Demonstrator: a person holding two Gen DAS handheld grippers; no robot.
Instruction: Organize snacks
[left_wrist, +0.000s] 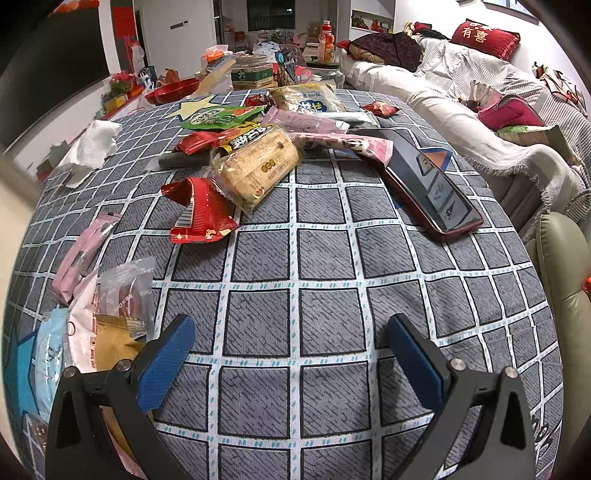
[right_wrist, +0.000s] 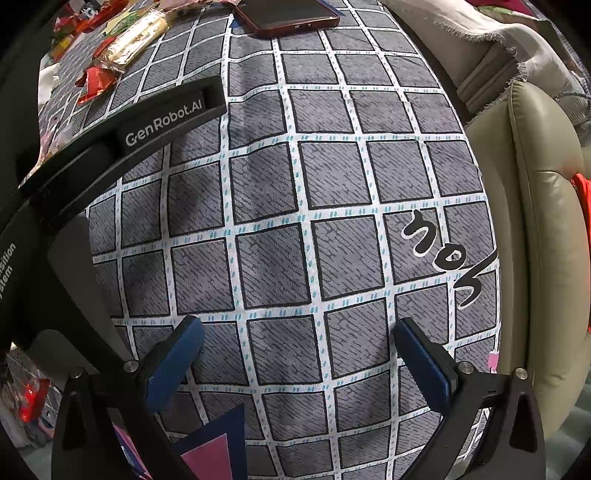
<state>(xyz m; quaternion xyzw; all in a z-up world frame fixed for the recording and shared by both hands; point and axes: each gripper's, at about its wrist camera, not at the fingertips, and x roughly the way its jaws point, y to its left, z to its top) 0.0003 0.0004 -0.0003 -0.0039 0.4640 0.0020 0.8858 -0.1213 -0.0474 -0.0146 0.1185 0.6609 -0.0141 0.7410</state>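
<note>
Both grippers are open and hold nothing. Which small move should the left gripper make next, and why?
Probably move the left gripper forward toward the red wrapper, the nearest loose snack ahead. Its jaws stand wide open over bare checked cloth, and the wrapper lies apart from the phone. The right gripper also hangs open above bare cloth.

Phone cut off at frame top

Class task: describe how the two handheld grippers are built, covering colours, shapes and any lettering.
Both the left gripper and the right gripper have black angular finger arms with silver screws and triangular cut-outs. Their pads are blue, ribbed and rectangular. In the right wrist view, the left gripper's black body carries white "GenRobot.AI" lettering. No cables or sleeves show.
</note>
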